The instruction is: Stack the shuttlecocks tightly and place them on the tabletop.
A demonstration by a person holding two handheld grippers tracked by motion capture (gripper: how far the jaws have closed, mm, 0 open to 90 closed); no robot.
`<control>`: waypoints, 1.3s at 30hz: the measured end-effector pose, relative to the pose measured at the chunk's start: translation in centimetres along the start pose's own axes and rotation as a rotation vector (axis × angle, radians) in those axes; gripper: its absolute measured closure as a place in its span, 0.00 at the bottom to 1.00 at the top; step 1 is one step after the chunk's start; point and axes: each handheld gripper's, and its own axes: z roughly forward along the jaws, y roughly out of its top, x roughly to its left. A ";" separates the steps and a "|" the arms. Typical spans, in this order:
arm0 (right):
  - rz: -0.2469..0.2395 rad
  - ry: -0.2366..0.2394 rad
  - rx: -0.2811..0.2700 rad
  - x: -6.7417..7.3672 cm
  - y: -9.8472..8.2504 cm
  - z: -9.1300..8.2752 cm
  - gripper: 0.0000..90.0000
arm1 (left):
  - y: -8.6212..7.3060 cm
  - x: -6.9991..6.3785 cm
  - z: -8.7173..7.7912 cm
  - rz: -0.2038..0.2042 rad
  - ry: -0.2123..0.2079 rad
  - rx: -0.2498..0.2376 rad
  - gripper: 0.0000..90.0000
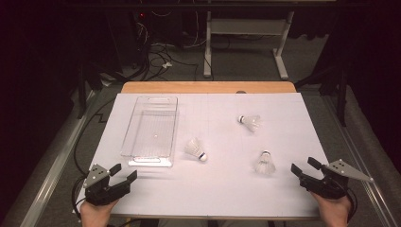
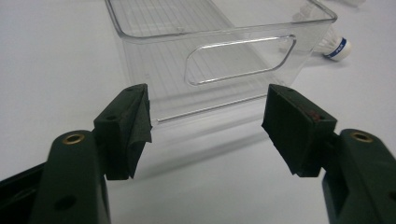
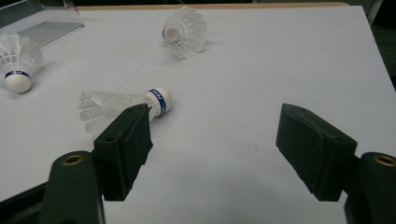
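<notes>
Honestly, with both the left gripper (image 1: pixel 124 174) and right gripper (image 1: pixel 303 167) spread wide and holding nothing, the nearest shuttlecock (image 1: pixel 265 163), lying right of the clear bin (image 1: pixel 150 130), could easily skitter off if nudged sideways.

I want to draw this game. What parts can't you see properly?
- Far shuttlecock, high view: too small to read its band.
- Clear bin, left gripper view: far end cut off by the top edge.
- Near shuttlecock, right gripper view: its own jaw hides part of the feathers.
</notes>
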 end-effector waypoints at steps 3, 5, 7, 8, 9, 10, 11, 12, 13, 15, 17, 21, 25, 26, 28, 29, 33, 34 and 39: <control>0.001 -0.001 -0.002 0.0 0.0 0.0 0.30 | 0.1 -0.2 0.1 -0.006 -0.012 0.002 0.36; -0.001 0.001 -0.002 0.0 0.0 0.0 0.30 | 0.1 -0.5 0.1 -0.002 -0.017 0.001 0.37; -0.001 0.004 0.001 0.0 0.0 0.0 0.30 | 0.2 -0.8 0.2 0.006 -0.021 0.001 0.36; -0.001 0.003 0.001 0.0 0.0 0.0 0.30 | 0.2 -0.9 0.3 0.010 -0.023 0.002 0.37; 0.000 0.003 0.001 0.0 0.0 0.0 0.30 | 0.2 -1.0 0.3 0.015 -0.025 0.002 0.37; -0.001 0.004 0.002 0.0 0.0 0.0 0.30 | 0.3 -1.1 0.4 0.019 -0.026 0.003 0.37; 0.000 0.004 0.002 0.0 0.0 0.1 0.30 | 0.3 -1.2 0.4 0.022 -0.027 0.005 0.37; 0.000 0.005 0.004 0.0 0.0 0.1 0.30 | 0.3 -1.3 0.5 0.024 -0.027 0.007 0.37; 0.001 0.005 0.005 0.0 0.0 0.1 0.30 | 0.3 -1.4 0.5 0.026 -0.029 0.009 0.37; 0.002 0.006 0.006 0.0 0.0 0.1 0.30 | 0.3 -1.4 0.5 0.029 -0.030 0.012 0.37; 0.002 0.006 0.008 0.0 0.0 0.1 0.30 | 0.3 -1.5 0.6 0.027 -0.030 0.012 0.36; 0.001 0.005 0.010 0.0 0.0 0.1 0.30 | 0.4 -1.6 0.6 0.021 -0.042 0.002 0.32; -0.002 0.005 0.015 0.0 0.0 0.1 0.30 | 0.4 -2.3 1.0 0.035 -0.060 0.021 0.32; -0.003 0.005 0.015 0.0 0.0 0.2 0.30 | 0.5 -2.5 1.1 0.038 -0.065 0.022 0.32; -0.002 0.004 0.015 0.1 0.0 0.1 0.30 | 0.5 -2.8 1.3 0.039 -0.078 0.025 0.31; -0.002 0.003 0.015 0.1 0.0 0.1 0.30 | 0.6 -2.9 1.4 0.033 -0.086 0.029 0.31; -0.003 0.000 0.018 0.1 0.0 0.2 0.31 | 0.7 -3.2 1.5 0.023 -0.110 0.041 0.30; -0.006 0.001 0.018 0.1 0.0 0.2 0.31 | 0.7 -3.3 1.5 0.027 -0.109 0.042 0.30; -0.008 0.004 0.019 0.1 0.0 0.2 0.31 | 0.9 -3.9 1.7 0.045 -0.106 0.045 0.30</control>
